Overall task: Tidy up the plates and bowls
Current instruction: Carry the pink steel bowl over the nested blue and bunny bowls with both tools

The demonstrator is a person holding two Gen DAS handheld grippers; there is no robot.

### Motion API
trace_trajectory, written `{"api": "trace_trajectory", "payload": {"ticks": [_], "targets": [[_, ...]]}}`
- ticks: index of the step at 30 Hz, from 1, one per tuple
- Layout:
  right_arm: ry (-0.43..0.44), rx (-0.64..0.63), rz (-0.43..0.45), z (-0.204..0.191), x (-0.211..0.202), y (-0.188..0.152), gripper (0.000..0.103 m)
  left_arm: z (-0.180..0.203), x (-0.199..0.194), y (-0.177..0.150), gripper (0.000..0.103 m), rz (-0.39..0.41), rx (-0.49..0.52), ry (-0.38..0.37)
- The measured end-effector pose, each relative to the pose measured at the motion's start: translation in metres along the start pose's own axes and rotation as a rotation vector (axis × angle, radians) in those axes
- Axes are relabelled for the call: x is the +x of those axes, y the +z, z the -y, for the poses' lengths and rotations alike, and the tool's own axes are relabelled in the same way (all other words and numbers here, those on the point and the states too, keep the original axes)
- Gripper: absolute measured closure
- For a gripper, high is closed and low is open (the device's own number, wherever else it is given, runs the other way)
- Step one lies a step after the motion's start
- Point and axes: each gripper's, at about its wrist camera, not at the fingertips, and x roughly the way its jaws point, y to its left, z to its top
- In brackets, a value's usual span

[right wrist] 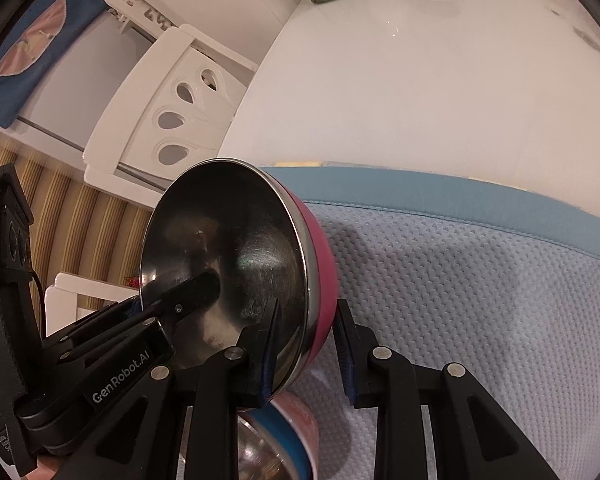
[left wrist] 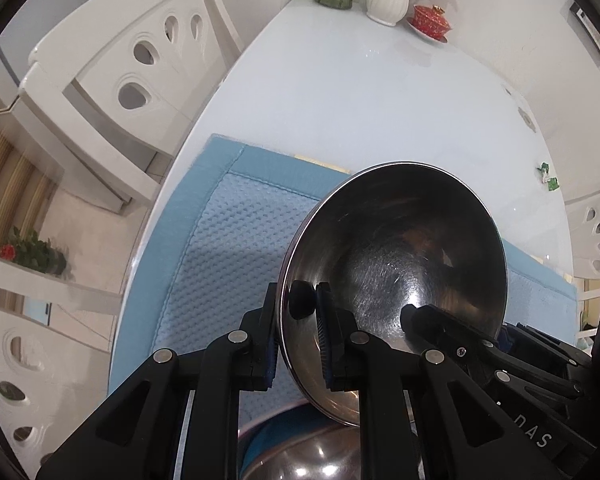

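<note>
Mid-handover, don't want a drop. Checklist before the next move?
1. Left tongs clamped on the bowl rim: ok.
2. Right tongs gripping: not ok. They straddle the rim, but the outer pad stands off the pink wall.
3. Bowl level: not ok, steeply tilted.
4. Bowl empty: ok, nothing inside but fingers.
5. Stack under the bowl, on the mat: ok.
6. Left grip firmness: cannot tell.
</note>
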Motion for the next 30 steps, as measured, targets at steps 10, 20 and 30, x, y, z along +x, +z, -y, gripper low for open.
{"api": "trace_trajectory", "payload": {"ticks": [10, 20, 30], "targets": [[0.026, 0.007, -0.004, -0.011, -0.016, -0.001, 0.078, -0.002, -0.021, -0.009, 0.089, 0.016, -0.018, -0.004], [0.031, -0.014, -0.013, -0.029, -0.031, -0.014, 0.078, -0.009, -0.043, -0.026, 0.089, 0.031, -0.036, -0.001], [0.025, -0.036, -0.030, -0.044, -0.037, -0.038, 0.078, -0.013, -0.056, -0.044, 0.089, 0.034, -0.042, -0.003]]}}
